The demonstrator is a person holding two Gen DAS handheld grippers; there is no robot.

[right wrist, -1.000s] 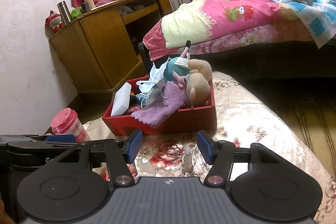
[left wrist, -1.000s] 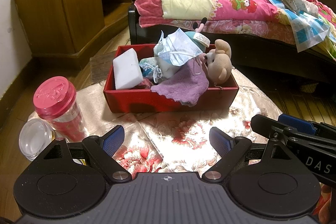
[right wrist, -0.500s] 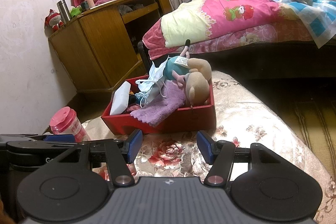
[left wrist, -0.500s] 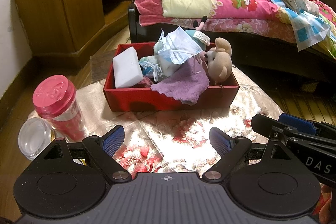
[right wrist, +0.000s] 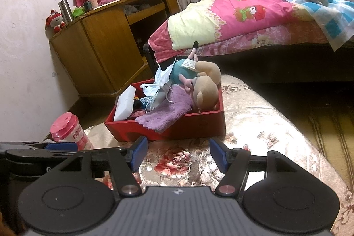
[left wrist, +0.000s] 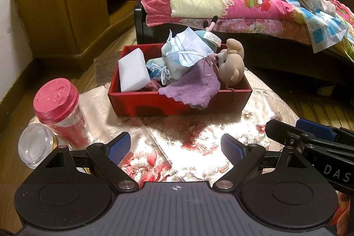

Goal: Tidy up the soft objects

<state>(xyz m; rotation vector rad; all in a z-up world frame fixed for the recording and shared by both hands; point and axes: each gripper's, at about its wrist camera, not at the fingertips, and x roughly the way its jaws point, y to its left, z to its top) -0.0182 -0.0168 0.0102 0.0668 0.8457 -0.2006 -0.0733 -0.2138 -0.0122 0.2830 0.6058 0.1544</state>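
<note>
both grippers hang empty near the red box (left wrist: 177,103): left gripper (left wrist: 174,148) wide, right gripper (right wrist: 178,153) opening. the purple towel (left wrist: 194,90) spills over; tuck it in, probably next.
</note>
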